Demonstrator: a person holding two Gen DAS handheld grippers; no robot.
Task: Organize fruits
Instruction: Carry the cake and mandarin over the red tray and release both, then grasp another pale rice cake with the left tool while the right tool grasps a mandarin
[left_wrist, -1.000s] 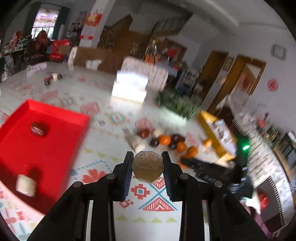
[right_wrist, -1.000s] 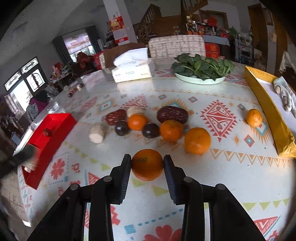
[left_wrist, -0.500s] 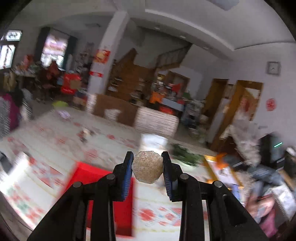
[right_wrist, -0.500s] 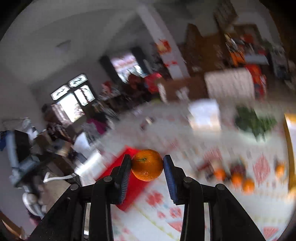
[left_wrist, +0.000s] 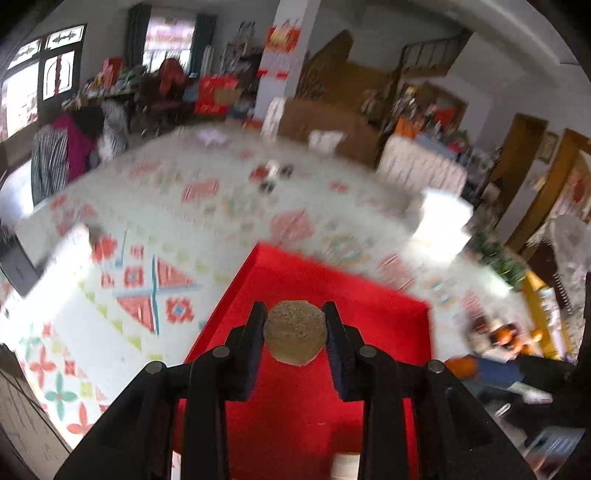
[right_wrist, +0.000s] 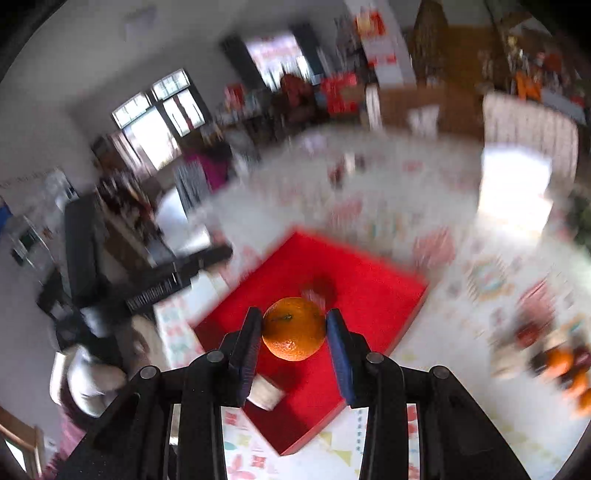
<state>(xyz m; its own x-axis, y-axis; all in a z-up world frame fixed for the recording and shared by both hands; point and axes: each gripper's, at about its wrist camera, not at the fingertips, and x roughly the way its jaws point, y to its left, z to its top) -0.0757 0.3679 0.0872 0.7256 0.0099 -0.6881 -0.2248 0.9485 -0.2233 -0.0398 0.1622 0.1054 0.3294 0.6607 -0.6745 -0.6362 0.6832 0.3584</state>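
My left gripper (left_wrist: 295, 338) is shut on a round, rough brown fruit (left_wrist: 295, 336), held above the red tray (left_wrist: 369, 302) on the patterned tablecloth. An orange (right_wrist: 294, 328) sits clamped in my right gripper (right_wrist: 294, 332), which also hangs over the red tray (right_wrist: 373, 273). Inside that tray lie a dark red fruit (right_wrist: 321, 290) and a pale cylindrical piece (right_wrist: 264, 395) near its front edge. A blurred heap of other fruits (right_wrist: 557, 363) lies on the cloth at the right.
The other gripper (right_wrist: 177, 277) shows as a black shape left of the tray. A white tissue box (left_wrist: 441, 218) and a yellow tray (left_wrist: 541, 314) stand to the right. People (left_wrist: 74, 147) sit beyond the table's far left edge.
Both grippers swung left, away from the fruit heap, and now hang over the red tray, each still clamped on its fruit. The right one lifted the orange off the cloth.
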